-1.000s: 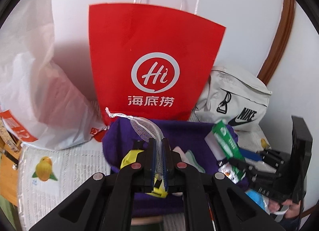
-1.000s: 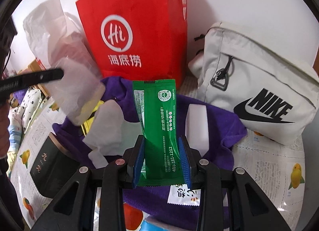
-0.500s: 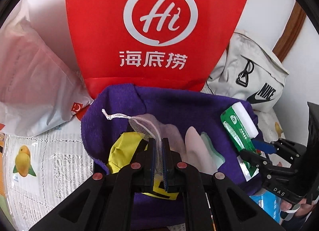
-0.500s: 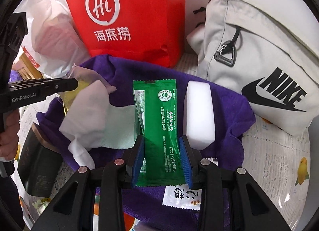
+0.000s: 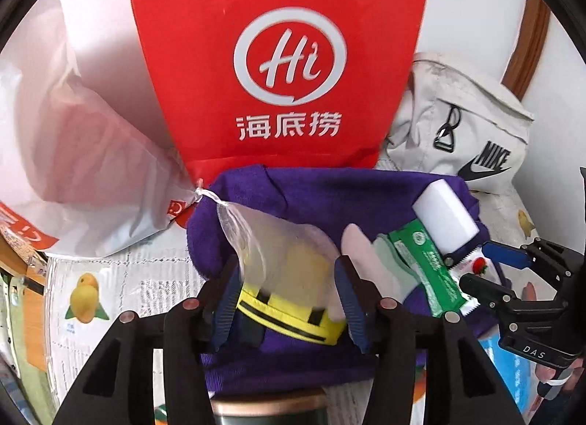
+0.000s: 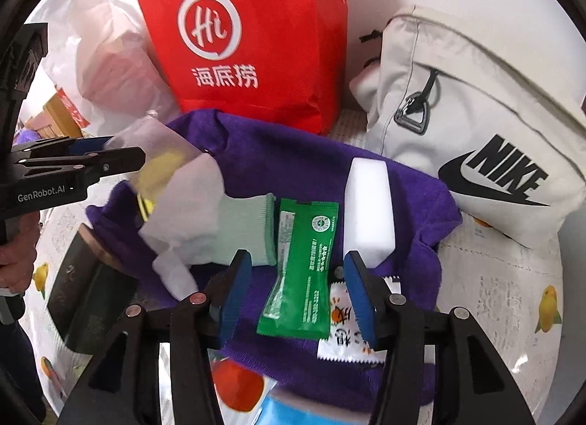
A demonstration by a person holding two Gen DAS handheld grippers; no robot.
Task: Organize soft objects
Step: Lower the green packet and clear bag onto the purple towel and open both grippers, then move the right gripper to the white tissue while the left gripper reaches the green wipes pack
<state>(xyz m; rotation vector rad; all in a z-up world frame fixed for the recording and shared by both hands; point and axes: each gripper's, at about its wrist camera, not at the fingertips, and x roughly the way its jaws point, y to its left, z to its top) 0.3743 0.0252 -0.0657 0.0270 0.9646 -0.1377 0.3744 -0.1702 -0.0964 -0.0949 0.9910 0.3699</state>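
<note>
Both grippers tilt steeply down over a purple cloth (image 6: 410,183) spread on the fruit-printed surface (image 6: 512,278).

The left gripper (image 5: 289,289) has just been opening its jaws: they stand released, with a mesh drawstring pouch (image 5: 271,241) and the yellow item (image 5: 293,307) inside it lying between the blue pads, which no longer pinch it. A hand (image 6: 18,256) grips its handle at the left edge of the right wrist view.

The right gripper (image 6: 298,296) has likewise just been opening. A green sachet (image 6: 304,271) lies loose on the cloth between its jaws, apart from both pads. A white foam block (image 6: 370,212) sits just to its right, a pale green sock (image 6: 249,231) to its left.

A red paper bag (image 5: 278,58) and a beige Nike bag (image 6: 476,124) stand behind the cloth.
</note>
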